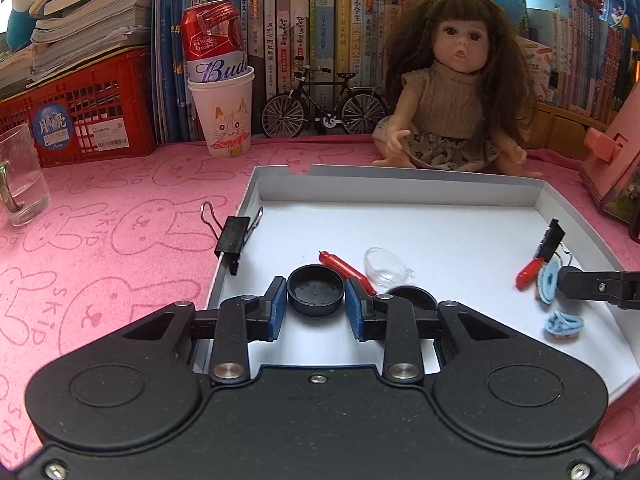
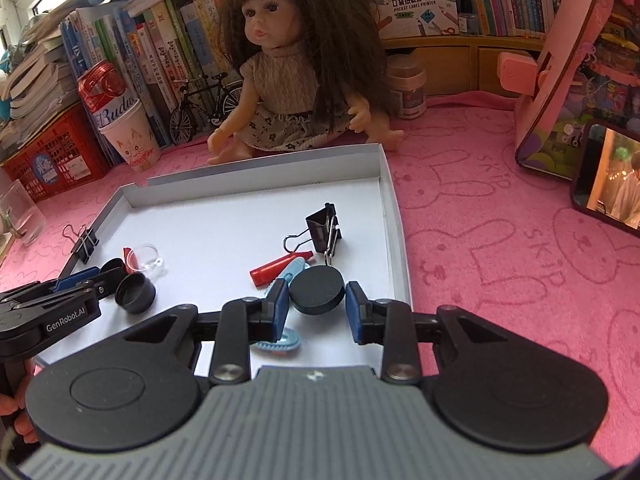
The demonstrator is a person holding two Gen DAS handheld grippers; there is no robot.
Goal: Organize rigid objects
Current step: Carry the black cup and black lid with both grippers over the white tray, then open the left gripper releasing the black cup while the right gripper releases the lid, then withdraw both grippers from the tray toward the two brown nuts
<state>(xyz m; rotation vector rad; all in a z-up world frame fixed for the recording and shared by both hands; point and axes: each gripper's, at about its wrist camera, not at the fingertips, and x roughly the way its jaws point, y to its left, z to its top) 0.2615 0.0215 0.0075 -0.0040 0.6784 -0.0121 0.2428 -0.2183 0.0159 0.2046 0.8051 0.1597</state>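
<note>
My left gripper (image 1: 316,300) is shut on a black round cup (image 1: 316,290), held open side up over the near left part of a shallow white box (image 1: 400,186). My right gripper (image 2: 316,300) is shut on a flat black round lid (image 2: 316,291) above the box's (image 2: 260,170) near right part. From the right wrist view the left gripper (image 2: 96,282) shows at the left with the cup (image 2: 135,293). The right gripper (image 1: 596,288) reaches in at the right edge of the left wrist view.
Inside the box lie a clear plastic dome (image 1: 386,268), red sticks (image 1: 346,268), a second black cap (image 1: 412,294), light blue pieces (image 1: 562,324) and a binder clip (image 2: 322,230). Another clip (image 1: 232,236) grips the box's left wall. A doll (image 1: 448,96), glass (image 1: 20,176) and cup with can (image 1: 222,116) stand behind.
</note>
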